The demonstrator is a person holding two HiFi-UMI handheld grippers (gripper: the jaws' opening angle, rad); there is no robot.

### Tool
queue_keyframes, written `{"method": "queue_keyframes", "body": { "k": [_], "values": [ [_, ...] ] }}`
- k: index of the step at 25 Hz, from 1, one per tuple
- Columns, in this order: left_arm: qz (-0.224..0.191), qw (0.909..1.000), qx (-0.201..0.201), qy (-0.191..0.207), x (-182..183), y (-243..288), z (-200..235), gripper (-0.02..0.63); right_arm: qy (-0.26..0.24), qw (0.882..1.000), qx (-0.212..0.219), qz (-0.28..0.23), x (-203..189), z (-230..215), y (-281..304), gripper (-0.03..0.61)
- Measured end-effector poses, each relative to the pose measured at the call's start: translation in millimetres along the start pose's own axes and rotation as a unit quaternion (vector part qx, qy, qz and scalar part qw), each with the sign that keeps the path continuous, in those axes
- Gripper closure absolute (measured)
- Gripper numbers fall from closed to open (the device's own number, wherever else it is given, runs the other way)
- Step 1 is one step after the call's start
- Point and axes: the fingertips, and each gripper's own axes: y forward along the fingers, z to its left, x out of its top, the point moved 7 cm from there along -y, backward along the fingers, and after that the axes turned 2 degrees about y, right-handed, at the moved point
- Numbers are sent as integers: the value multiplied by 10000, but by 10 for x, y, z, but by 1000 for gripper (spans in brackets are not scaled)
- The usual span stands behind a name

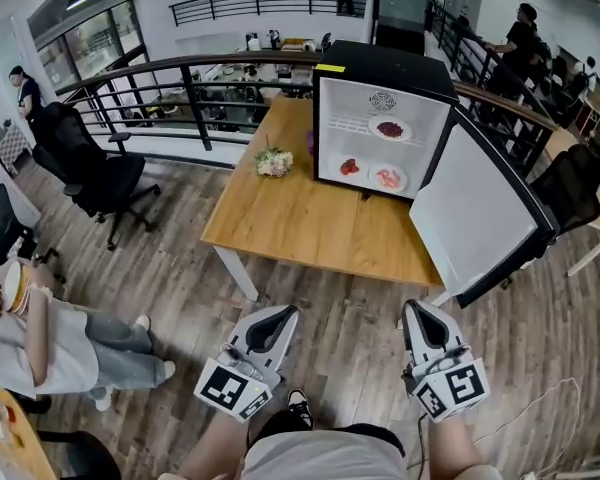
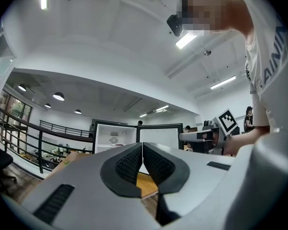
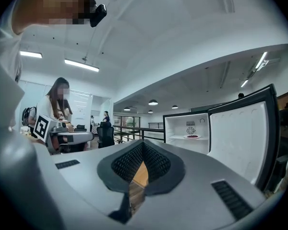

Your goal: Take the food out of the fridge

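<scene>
Task at its outset: the fridge (image 1: 380, 73) stands on the tabletop (image 1: 300, 218) with its door (image 1: 475, 208) swung wide open to the right of the fridge. The opening step is thus done, but no food is out yet. One plate of dark red food (image 1: 390, 128) sits on the upper shelf of the fridge. A small red portion (image 1: 350, 167) and a plate of pink food (image 1: 387, 178) sit on the lower shelf. I hold the left hand-held gripper (image 1: 283, 315) and the right hand-held gripper (image 1: 420, 310) well short of the fridge, off the near tabletop edge, each with its jaws closed together on nothing. Left to do, in my judgement: approach, part the jaws, and lift out all three servings. Bare tabletop in front of the fridge offers set-down room, and a small bouquet (image 1: 274, 161) lies to the left of the fridge. The open door bounds the reach to the right of the fridge, so I judge the approach freest from front and left.
</scene>
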Motion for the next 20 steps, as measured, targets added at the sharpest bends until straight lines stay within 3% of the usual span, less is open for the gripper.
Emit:
{"method": "queue_keyframes", "body": {
  "k": [4,11,20],
  "values": [
    [33,9999,-97,-74,-56,89,461,601,6,10000,-83,48,2,99,399,560],
    [10,9994,-270,-218,-106,447,896,601,-59,9997,-207,139,62,-45,905,560],
    [118,9995,-247,-123,-200,1360,1159,601,66,9999,-104,-22,2,-815,1461,560]
  ]
}}
